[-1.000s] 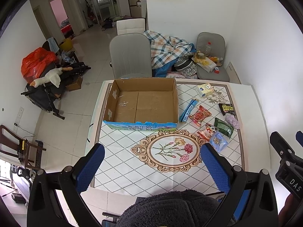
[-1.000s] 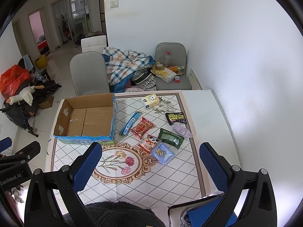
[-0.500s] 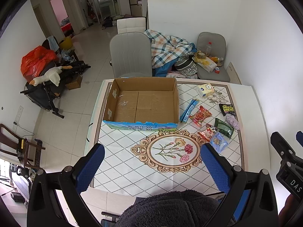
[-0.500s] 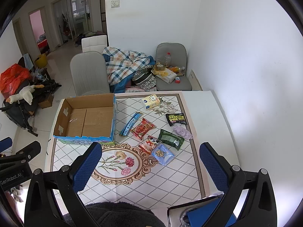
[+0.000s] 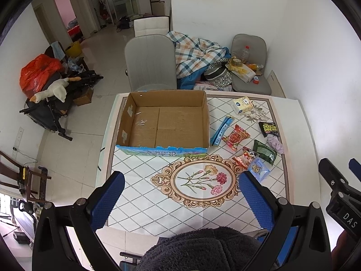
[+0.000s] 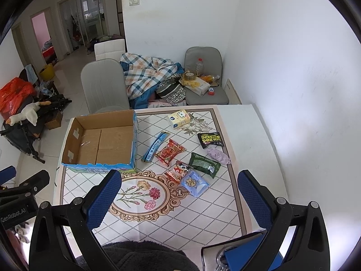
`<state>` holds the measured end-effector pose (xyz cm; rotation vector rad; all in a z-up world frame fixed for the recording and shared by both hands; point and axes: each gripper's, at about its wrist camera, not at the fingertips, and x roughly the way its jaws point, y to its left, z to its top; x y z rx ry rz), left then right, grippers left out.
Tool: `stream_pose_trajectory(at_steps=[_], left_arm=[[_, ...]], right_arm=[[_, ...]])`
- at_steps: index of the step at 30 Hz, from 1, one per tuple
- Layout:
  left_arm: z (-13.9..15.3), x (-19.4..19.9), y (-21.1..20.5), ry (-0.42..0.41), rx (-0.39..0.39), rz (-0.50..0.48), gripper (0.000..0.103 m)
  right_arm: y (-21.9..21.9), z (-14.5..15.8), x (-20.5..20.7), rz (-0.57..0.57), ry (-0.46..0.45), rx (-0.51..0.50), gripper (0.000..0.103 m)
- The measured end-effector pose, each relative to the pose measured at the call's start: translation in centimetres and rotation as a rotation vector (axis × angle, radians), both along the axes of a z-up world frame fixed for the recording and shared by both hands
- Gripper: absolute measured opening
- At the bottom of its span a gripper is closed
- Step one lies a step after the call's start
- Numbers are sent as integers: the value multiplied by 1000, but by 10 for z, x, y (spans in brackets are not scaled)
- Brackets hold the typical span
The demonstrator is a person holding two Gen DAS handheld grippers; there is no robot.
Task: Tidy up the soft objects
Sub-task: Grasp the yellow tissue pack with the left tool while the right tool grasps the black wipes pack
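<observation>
Beyond both parted jaws, packets [image 6: 191, 158].

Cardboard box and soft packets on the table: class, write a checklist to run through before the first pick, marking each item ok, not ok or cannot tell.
1. Open brown cardboard box holds nothing: ok.
2. Left tongs open, holding nothing: ok.
3. Right tongs open, holding nothing: ok.
4. Light blue soft packet nearest the right tongs, top uncovered: ok.
5. Small red panda-print packet touches or overlaps that blue packet: cannot tell.
6. Lilac fabric scrunchie lies clear of the patterned tablecloth edge: not ok; it sits at the border.
</observation>
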<state>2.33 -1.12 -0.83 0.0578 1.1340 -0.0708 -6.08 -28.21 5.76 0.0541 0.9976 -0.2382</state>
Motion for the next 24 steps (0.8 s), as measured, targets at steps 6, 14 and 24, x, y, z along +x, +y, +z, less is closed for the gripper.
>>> stream_pose_trajectory(at_steps=[6, 14, 24], left_arm=[[-23, 46, -33, 13, 20, -62, 103], [-87, 144, -120, 15, 135, -251, 103], [-211, 273, -246, 114, 297, -503, 103]], right_arm=[[-33, -22, 23, -75, 39, 39, 103], [-130, -97, 91, -233, 150, 180, 103], [-261, -291, 225, -470, 369, 493, 103]])
